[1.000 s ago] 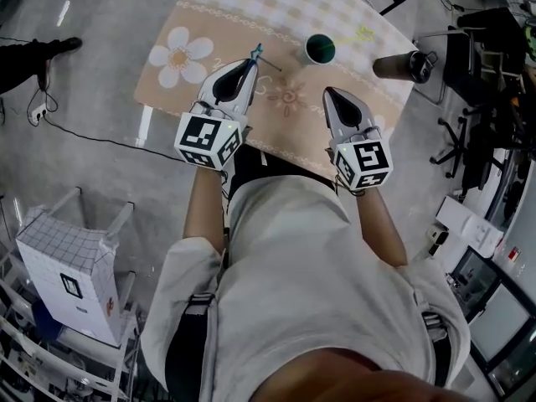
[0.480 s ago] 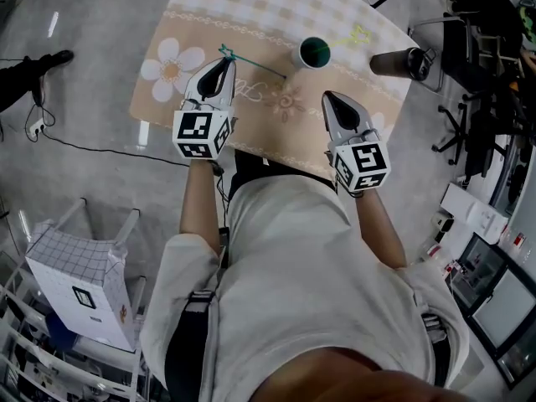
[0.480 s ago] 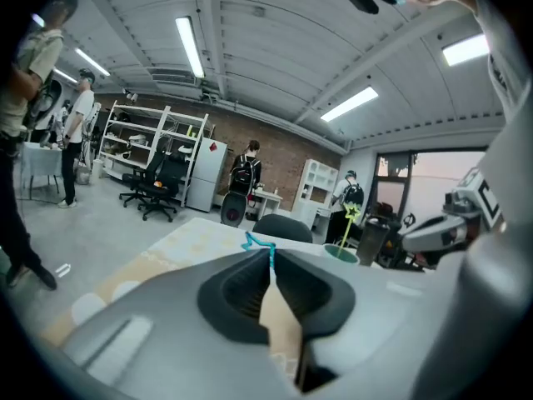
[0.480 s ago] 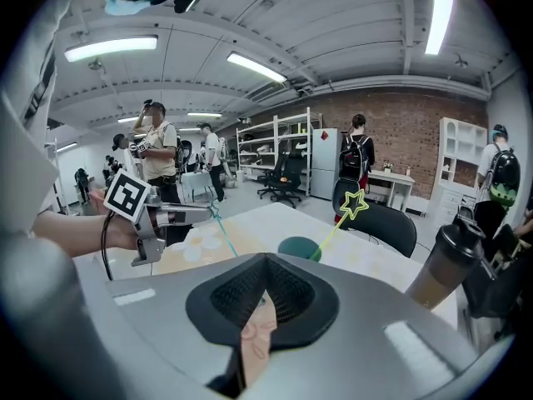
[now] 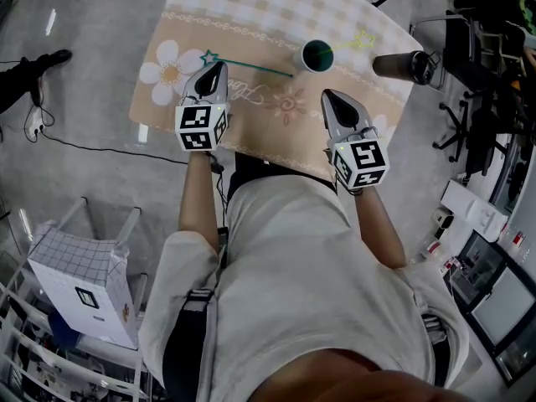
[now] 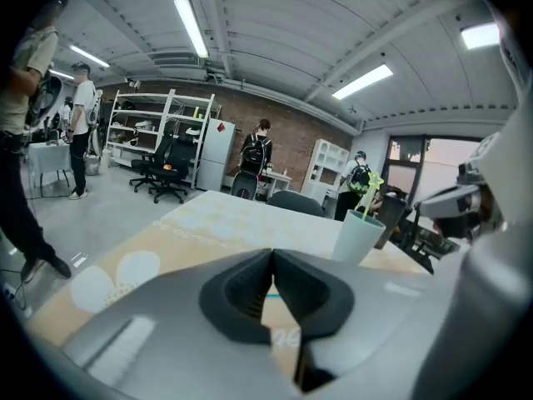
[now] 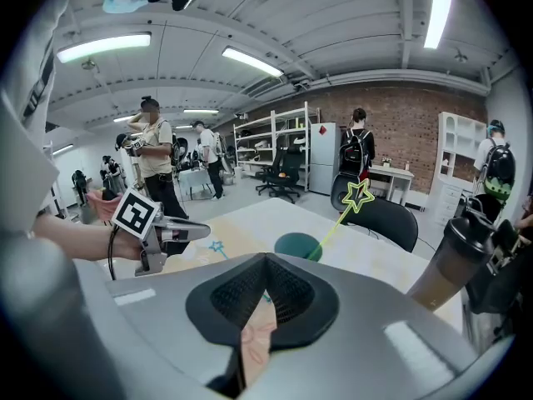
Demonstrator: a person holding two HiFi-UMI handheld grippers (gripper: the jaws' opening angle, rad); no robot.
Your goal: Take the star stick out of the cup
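Concrete floor in a workshop, and a tabletop point(image 5: 251, 11) under a beige flower cloth. The teal star stick point(image 5: 251, 66) now lies flat on the cloth, its star end by the white flower print and its other end near the cup point(image 5: 318, 54). A second ago it was up in the air at the left gripper point(image 5: 214, 68). That gripper is now lower and further left, with its tip just behind the star. Its jaws have just closed together with nothing between them. The right gripper point(image 5: 330, 98) has hardly shifted; its jaws are together and empty, on the near side of the cup. A yellow star stick point(image 5: 361, 38) stands in the cup, leaning right. A dark bottle point(image 5: 405, 64) stands right of the cup, apart from it. People point(image 7: 154, 152) stand by shelves in the background.
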